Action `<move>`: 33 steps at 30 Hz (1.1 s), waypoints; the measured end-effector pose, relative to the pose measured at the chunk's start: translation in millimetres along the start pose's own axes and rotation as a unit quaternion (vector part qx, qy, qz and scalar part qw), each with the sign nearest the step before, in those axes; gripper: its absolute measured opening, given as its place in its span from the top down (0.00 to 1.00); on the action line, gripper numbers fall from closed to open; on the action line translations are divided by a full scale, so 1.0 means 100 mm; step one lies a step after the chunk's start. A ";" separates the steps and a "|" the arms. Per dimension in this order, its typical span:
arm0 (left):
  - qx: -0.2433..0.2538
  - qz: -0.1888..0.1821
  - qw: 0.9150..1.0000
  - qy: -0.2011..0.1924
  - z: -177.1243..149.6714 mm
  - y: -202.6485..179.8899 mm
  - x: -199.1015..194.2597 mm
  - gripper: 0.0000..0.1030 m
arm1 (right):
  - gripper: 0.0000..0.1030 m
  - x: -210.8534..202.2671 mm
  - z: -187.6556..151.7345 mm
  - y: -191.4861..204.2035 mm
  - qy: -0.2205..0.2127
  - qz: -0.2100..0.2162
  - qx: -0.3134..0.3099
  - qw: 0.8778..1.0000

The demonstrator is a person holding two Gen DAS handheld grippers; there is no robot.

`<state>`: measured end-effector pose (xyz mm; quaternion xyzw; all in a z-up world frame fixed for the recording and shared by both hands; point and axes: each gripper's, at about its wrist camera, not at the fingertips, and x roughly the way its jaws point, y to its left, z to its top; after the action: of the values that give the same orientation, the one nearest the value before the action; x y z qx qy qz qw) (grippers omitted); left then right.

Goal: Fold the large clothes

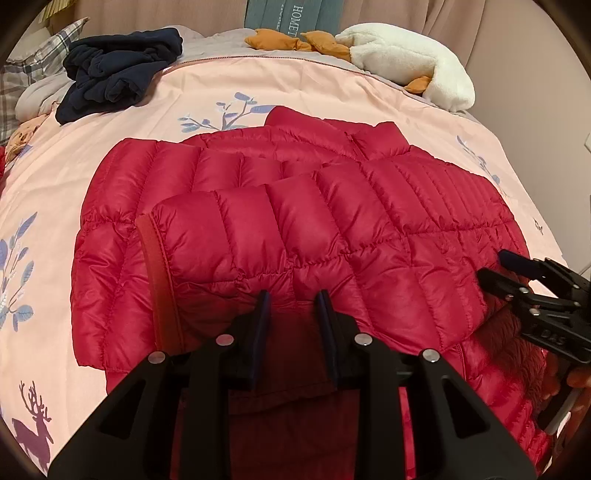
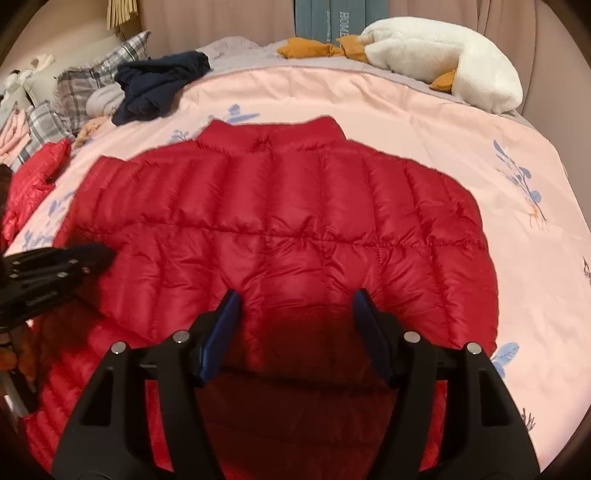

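Left claw (image 1: 292, 295) parted, right claw (image 2: 295, 295) spread wide, red puffer jacket (image 2: 280, 221) hem hidden beneath both

The puffer jacket (image 2: 280, 229) lies spread on the bedspread (image 2: 461, 147), collar toward the far side. Behind it to the left sits a crumpled dark garment (image 2: 159, 88), with checked pillows (image 2: 81, 85) further left. A plush toy (image 2: 450, 55) lies at the far right edge.

The teal cushion (image 1: 295, 16) at the bed's far side reads "HOME".
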<state>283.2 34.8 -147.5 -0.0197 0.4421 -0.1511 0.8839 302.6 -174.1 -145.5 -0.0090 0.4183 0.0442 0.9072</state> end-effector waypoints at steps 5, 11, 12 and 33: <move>-0.002 0.001 1.000 -0.002 -0.01 0.00 0.00 0.72 | 0.32 0.01 -0.07 -0.06 0.000 -0.002 0.009 1.000; -0.002 0.004 1.000 -0.001 -0.02 -0.03 -0.06 0.71 | 0.32 -0.01 -0.08 -0.04 0.006 0.000 0.012 1.000; -0.001 0.005 1.000 -0.002 -0.03 -0.03 -0.09 0.70 | 0.32 -0.04 -0.08 -0.04 0.002 0.004 0.013 1.000; 0.038 0.040 0.998 -0.037 -0.49 -0.24 -0.70 0.18 | 0.11 -0.65 -0.55 -0.21 -0.011 0.055 0.072 0.996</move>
<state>198.7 36.5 -119.0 0.0260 0.4034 -0.1318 0.9051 220.9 -202.6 -132.7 0.0802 0.4105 0.0638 0.9061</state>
